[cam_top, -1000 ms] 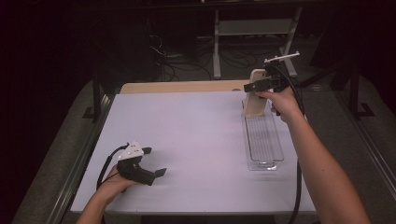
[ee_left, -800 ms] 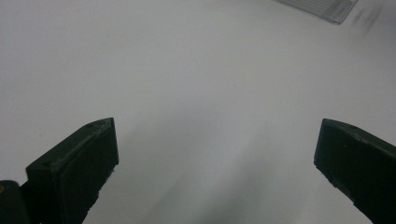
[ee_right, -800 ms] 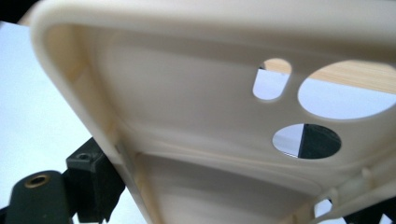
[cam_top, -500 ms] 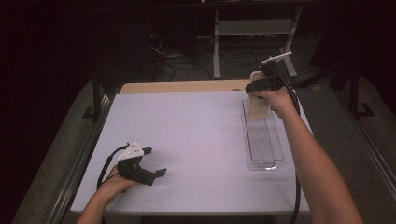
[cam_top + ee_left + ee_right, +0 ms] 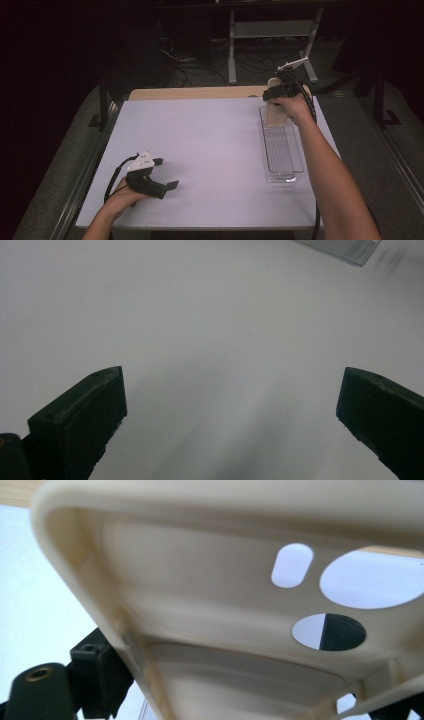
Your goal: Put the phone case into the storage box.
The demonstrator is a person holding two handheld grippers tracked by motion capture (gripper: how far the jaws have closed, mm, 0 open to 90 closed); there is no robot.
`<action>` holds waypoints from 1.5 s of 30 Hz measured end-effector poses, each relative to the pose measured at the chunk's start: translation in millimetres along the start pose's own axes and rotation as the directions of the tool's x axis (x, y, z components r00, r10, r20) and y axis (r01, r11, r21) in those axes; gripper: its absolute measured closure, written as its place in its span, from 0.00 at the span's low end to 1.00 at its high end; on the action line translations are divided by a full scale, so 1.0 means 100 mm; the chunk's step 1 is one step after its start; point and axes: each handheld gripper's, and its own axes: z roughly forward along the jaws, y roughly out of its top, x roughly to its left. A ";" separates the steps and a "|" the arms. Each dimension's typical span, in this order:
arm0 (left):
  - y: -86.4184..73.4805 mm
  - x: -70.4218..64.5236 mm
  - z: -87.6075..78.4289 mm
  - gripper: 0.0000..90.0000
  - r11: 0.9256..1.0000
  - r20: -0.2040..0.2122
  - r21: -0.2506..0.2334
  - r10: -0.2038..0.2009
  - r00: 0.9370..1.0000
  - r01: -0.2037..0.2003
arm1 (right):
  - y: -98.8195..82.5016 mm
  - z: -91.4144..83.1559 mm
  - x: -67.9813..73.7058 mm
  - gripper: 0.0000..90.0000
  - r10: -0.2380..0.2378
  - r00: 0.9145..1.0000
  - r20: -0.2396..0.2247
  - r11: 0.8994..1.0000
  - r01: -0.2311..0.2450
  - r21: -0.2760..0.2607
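At the far right corner of the table, the right gripper [image 5: 274, 93] is pinching a cream phone case [image 5: 275, 114], its jaws closing on the case's rim, as the right gripper view shows with the case's inside [image 5: 210, 605] looming close and a black jaw sitting at either lower edge. The case is standing tilted at the far end of a long clear tray [image 5: 283, 150], its lower end seemingly resting in or just over the tray; I cannot tell whether it is touching. Near the front left of the table, the left gripper [image 5: 165, 175] is resting with its jaws spread wide and nothing between them, and the left gripper view is looking past them over bare white surface to a corner of the tray [image 5: 345, 249]. The case is probably light, thin and a little flexible, with smooth walls that could slip, so gripping across a long side rim, away from the camera cut-outs [image 5: 370, 580], looks safest. The white tabletop [image 5: 210, 150] is lying flat and smooth with a strip of bare wood [image 5: 200, 93] along its far edge. Beyond, the room is lying dark, with cables and a metal stand [image 5: 272, 35] on the floor.
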 end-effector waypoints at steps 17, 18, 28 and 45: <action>0.01 -0.02 -0.01 0.00 1.000 0.007 -0.012 -0.009 1.000 0.009 | 0.01 0.26 0.04 0.12 0.006 0.998 0.059 0.999 -0.009 0.051; 0.01 -0.02 -0.01 0.00 1.000 0.007 -0.011 -0.008 1.000 0.008 | 0.01 0.28 0.03 0.12 0.004 0.998 0.060 0.999 -0.007 0.054; 0.00 -0.02 -0.01 0.00 1.000 0.008 -0.016 -0.011 1.000 0.011 | 0.02 0.38 -0.02 0.11 0.004 0.999 0.054 0.999 -0.007 0.046; -0.01 -0.02 0.01 0.00 1.000 0.015 -0.009 -0.008 1.000 0.009 | 0.02 0.45 -0.05 0.07 -0.006 0.999 0.054 0.999 0.004 0.039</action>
